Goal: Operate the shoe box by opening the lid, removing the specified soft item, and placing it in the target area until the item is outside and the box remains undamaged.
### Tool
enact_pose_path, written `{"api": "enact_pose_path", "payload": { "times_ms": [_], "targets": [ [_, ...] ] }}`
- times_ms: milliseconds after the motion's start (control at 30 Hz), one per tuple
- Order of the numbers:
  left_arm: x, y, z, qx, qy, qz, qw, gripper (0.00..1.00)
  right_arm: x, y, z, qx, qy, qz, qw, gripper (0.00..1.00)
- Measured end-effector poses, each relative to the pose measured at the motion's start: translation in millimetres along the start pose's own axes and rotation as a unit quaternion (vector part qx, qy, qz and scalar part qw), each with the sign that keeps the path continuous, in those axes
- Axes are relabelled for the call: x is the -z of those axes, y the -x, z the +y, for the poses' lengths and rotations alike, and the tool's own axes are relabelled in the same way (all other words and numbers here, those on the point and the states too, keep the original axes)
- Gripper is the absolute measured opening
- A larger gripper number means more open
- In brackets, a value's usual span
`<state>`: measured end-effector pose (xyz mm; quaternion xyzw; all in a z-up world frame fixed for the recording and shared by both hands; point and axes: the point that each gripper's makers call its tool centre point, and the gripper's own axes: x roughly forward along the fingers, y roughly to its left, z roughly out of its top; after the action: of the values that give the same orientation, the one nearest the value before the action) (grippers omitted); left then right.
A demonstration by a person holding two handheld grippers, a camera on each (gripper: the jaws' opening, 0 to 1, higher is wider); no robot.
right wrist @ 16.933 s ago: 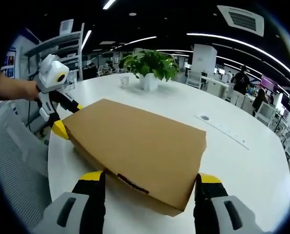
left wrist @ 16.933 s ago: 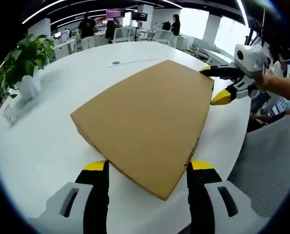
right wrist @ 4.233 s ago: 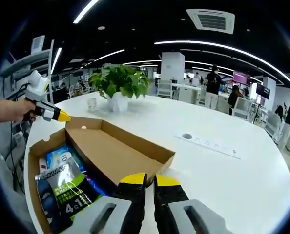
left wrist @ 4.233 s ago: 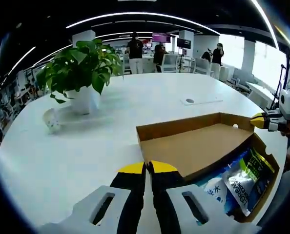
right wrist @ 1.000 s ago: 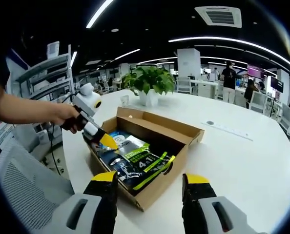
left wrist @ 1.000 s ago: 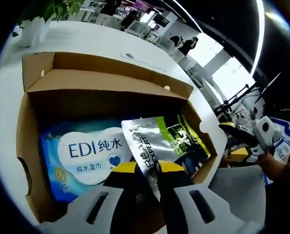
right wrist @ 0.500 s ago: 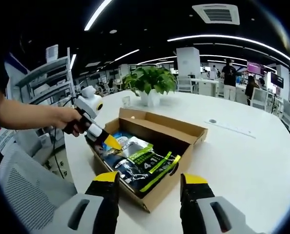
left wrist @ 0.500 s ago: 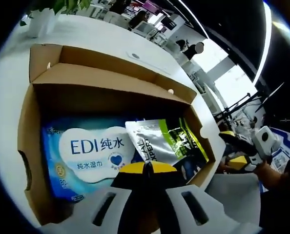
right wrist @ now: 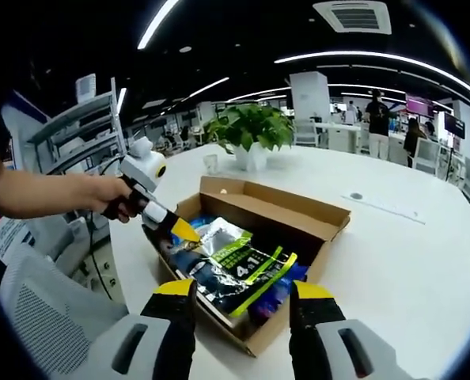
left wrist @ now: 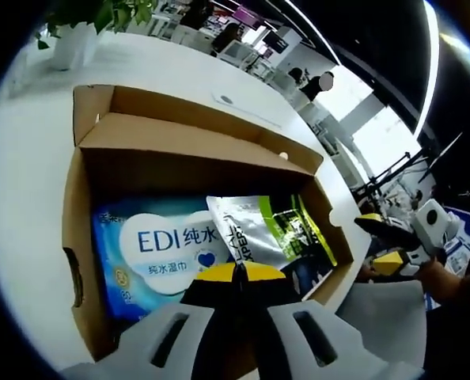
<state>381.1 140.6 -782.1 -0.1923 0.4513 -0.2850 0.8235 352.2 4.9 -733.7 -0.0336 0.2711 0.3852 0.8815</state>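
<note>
Pressed together on the silver pouch's [left wrist: 255, 229] near edge, left gripper [left wrist: 236, 273] jaws; right gripper [right wrist: 239, 293] spread, hovering near the shoe box [right wrist: 318, 214].

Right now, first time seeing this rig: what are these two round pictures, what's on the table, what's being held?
No robot here: a person carries a hand-held gripper in each hand, each with a fisheye camera looking along its jaws.

Left gripper view: the left hand-held gripper has its jaws closed at the near edge of the silver-green pouch inside the open shoe box. Whether it actually pinches the pouch is unclear. A blue EDI wet-wipes pack lies beside the pouch.

Right gripper view: the right hand-held gripper is open and empty, just in front of the box. The white table also carries a potted plant.
</note>
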Motion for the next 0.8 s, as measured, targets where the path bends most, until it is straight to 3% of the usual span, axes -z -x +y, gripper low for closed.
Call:
{"api": "enact_pose_path", "payload": {
  "times_ms": [500,800],
  "targets": [
    [-9.9,11,8.0,-0.018,-0.025,-0.014,0.9994,0.0,-3.6,-24,2,0.007,-0.044,0.022,0.9987,0.4],
    [-12.7,19,12.4,-0.025,-0.033,-0.021,0.9989,0.0,6.0,-38,8,0.001,-0.055,0.062,0.9966,0.36]
  ]
}}
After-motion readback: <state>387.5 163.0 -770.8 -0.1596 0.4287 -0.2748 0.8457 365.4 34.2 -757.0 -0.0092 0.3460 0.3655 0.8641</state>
